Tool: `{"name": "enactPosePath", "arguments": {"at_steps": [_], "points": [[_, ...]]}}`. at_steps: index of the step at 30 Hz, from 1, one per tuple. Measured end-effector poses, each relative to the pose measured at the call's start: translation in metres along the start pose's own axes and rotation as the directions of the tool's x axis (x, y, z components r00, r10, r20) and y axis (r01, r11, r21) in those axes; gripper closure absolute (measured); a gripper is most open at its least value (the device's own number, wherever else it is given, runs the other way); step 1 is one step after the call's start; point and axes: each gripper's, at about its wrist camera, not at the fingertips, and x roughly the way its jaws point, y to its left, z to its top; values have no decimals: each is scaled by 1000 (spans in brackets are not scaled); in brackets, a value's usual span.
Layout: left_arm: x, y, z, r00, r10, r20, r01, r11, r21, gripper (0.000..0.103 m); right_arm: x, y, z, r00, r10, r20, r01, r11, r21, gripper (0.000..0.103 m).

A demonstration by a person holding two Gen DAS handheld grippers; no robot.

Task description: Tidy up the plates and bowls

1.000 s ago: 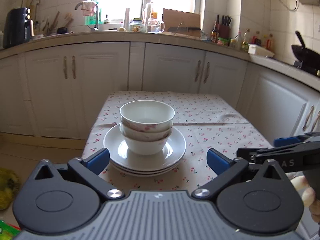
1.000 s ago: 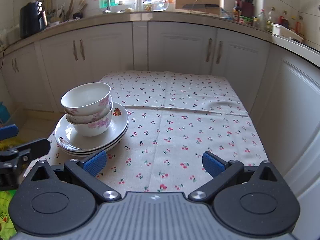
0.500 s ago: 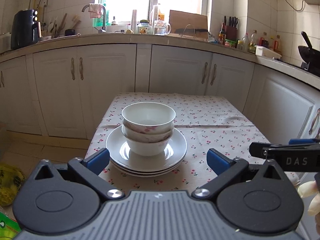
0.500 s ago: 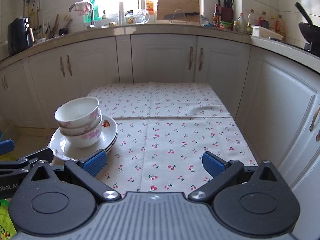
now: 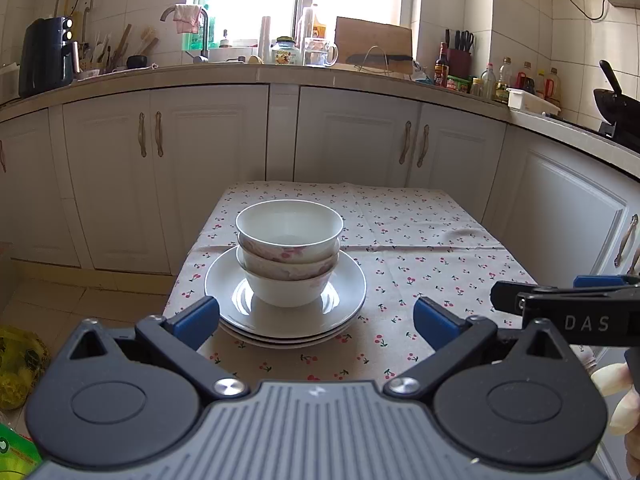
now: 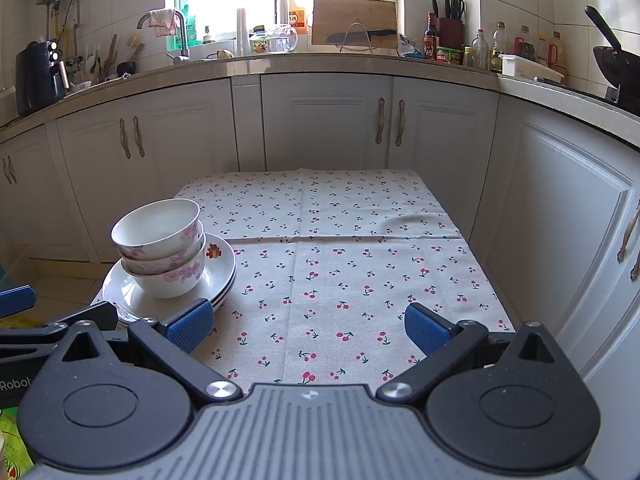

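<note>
Standing nested on the stack of white ceramic plates [image 5: 348, 292] at the cherry-print counter [image 6: 340, 264]'s left edge, the three pink-flowered white bowls [image 5: 289, 254] are taking little room, while the left gripper [image 5: 316, 320] and right gripper [image 6: 308, 326] are hanging wide open, empty, short of them.

The lower plates [image 5: 288, 339] show only rims, and the stacked bowls [image 5: 289, 256] hide each other's insides.

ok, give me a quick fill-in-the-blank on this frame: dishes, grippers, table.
1. The bowls are stacked ____ high.
2. The bowls sit on a stack of ____.
3. Both the left gripper and the right gripper have their jaws ____.
4. The tablecloth is printed with small ____.

Missing words: three; plates; open; cherries
</note>
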Motion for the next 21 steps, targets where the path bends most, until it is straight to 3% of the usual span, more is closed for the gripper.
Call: {"name": "enactPosePath", "arguments": {"at_steps": [21], "points": [[2, 0, 0, 1000, -6, -18, 6, 1000, -10, 1, 1, 1, -1, 1000, -16, -10, 16, 1000, 1, 0]]}}
